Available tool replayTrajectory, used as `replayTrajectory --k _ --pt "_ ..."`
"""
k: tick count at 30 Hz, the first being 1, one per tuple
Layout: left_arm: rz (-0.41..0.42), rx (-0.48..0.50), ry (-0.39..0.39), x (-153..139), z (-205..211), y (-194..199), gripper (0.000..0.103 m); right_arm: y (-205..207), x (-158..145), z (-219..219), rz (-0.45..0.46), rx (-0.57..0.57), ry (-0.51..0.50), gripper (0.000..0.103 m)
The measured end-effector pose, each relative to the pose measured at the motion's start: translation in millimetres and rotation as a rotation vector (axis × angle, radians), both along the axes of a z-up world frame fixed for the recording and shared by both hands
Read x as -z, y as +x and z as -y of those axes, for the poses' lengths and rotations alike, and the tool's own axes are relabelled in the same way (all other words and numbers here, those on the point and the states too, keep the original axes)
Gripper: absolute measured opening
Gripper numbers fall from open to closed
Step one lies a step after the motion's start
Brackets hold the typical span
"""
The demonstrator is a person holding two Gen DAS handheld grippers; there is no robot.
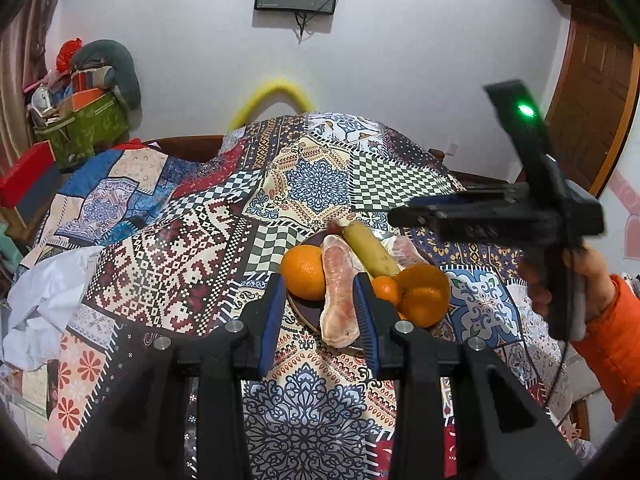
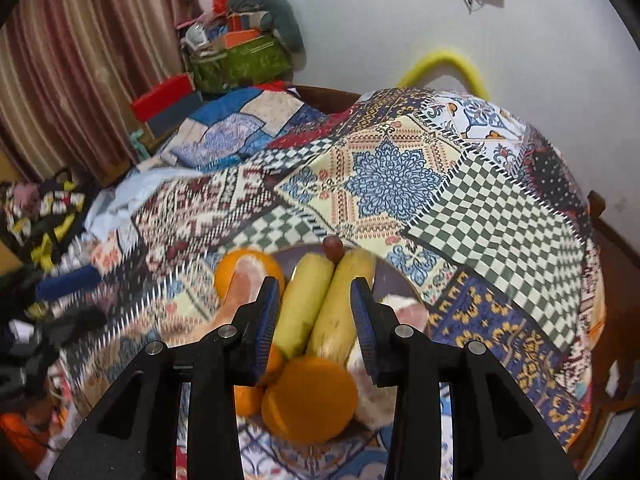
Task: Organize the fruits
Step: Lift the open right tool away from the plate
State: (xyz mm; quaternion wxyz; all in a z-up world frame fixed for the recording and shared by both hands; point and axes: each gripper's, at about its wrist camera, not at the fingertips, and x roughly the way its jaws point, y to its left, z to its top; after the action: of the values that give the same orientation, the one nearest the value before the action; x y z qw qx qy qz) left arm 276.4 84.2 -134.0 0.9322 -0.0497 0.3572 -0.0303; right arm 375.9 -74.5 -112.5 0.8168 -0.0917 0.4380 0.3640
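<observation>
Left tongs (image 1: 322, 300) narrow, empty above plate (image 1: 308, 314); right tongs (image 2: 316, 304) narrow, seemingly empty over bananas (image 2: 320, 304).

Left wrist: looks down across the plate (image 1: 304, 314), near.
Right wrist: closer, above it.
Shared: plate (image 2: 394, 280), quilt (image 1: 320, 176).

bananas (image 2: 320, 312) lie in the plate (image 1: 304, 312) between oranges (image 1: 303, 271), all on the patterned cloth (image 1: 168, 264).

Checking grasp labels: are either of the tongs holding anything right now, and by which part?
Nothing held. Left tongs hang open over the wrapped pink fruit; right tongs open above the bananas.
</observation>
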Motion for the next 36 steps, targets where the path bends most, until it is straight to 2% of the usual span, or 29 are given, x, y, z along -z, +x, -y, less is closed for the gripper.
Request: replayTrajectory --k 6,9,14,18,23,26,29,34,36 --pt "-0.008 -0.022 0.018 13.6 -12.8 1.8 0.035 44.6 11.2 -28.2 -0.032 0.01 -0.024 0.034" --pt "-0.036 -0.033 -0.01 27.7 -24.5 5.4 0.035 63.9 19.3 -37.9 -0.064 0.02 -0.025 0.034" --pt "-0.067 -0.05 -0.036 42.2 -35.5 12.5 0.035 60.8 18.0 -35.6 -0.042 0.022 -0.008 0.034" --pt "-0.04 -0.055 -0.055 31.2 -35.6 8.8 0.035 37.0 0.3 -23.2 0.027 0.029 0.002 0.034" --pt "0.036 -0.055 -0.04 -2.1 -21.3 -10.3 0.035 -14.0 -39.4 5.3 0.139 0.051 0.071 0.034" --pt "0.087 -0.05 -0.028 -27.0 -8.6 -28.3 0.035 -50.4 -64.2 25.3 0.211 0.086 0.119 0.034" --pt "0.147 -0.046 -0.013 -52.8 5.9 -49.5 0.035 -91.5 -90.0 50.2 0.288 0.134 0.178 0.041" --pt "0.256 -0.041 0.02 -94.3 31.1 -90.1 0.035 -150.5 -124.8 80.6 0.416 0.202 0.231 0.044" --pt "0.301 -0.039 0.032 -109.7 41.2 -107.6 0.039 -172.0 -137.9 91.4 0.446 0.217 0.267 0.045"
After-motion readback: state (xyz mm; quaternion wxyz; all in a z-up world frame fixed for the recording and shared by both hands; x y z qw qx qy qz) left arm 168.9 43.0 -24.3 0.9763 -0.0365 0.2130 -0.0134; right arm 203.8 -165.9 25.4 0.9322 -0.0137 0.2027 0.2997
